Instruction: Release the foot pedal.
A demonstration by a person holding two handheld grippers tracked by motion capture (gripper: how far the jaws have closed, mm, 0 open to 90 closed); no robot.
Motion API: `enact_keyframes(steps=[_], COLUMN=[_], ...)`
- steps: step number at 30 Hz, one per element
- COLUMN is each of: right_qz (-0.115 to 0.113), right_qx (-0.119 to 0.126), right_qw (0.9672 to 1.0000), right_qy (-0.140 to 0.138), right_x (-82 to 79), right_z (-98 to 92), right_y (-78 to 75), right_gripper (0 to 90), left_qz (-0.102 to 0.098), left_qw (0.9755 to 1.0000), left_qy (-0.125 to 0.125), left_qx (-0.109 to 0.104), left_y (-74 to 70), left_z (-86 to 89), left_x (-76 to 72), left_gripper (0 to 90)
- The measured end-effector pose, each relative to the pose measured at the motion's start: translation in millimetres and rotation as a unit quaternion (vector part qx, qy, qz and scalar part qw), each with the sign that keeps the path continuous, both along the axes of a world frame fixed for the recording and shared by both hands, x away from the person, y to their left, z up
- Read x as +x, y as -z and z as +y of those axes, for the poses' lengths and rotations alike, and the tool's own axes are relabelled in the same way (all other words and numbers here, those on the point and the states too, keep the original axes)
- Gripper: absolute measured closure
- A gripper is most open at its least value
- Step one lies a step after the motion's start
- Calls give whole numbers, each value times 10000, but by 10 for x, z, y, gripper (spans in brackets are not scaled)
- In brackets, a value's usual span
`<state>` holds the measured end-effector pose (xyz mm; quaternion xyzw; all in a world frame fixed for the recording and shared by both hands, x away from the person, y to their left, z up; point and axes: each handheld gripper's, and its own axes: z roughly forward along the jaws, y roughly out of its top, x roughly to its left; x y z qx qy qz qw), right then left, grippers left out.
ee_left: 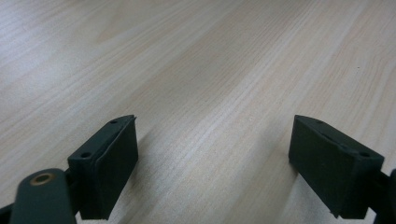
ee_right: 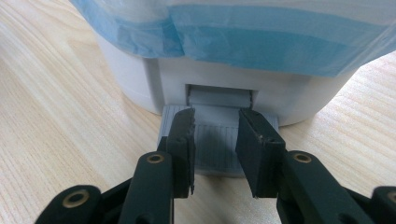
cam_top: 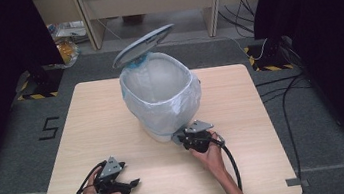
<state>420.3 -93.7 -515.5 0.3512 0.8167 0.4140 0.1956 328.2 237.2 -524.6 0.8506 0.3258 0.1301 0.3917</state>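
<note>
We see a white bin [cam_top: 162, 95] in the middle of the table [cam_top: 112, 115], with a bag [cam_top: 181, 103] in it and its lid [cam_top: 143, 45] up. Our right gripper [ee_right: 215, 140] sits on the grey pedal [ee_right: 217, 144] at the bin's foot, jaws a little apart, holding nothing. Our left gripper [ee_left: 212, 158] rests on the table near us, wide open and empty.

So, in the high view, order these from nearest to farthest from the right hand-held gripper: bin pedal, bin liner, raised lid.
1. Bin pedal, right at the right hand-held gripper.
2. Bin liner, just behind, mid-table.
3. Raised lid, at the bin's far side.
</note>
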Motion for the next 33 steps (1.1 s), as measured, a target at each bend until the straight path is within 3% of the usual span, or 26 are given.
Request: enact_keyframes(steps=[20, 33], right_qz=[17, 72], right_qx=[1, 67], right_qw=[10000, 9996], right_qy=[60, 257], right_x=[-4, -24], right_z=[7, -3], right_y=[-5, -49], right_gripper=[659, 520], left_qz=[6, 4], left_qw=[9999, 9999], left_qy=[-101, -108], left_qx=[8, 2], left_y=[-2, -1], left_z=[1, -1], left_x=[11, 11], left_gripper=[152, 152])
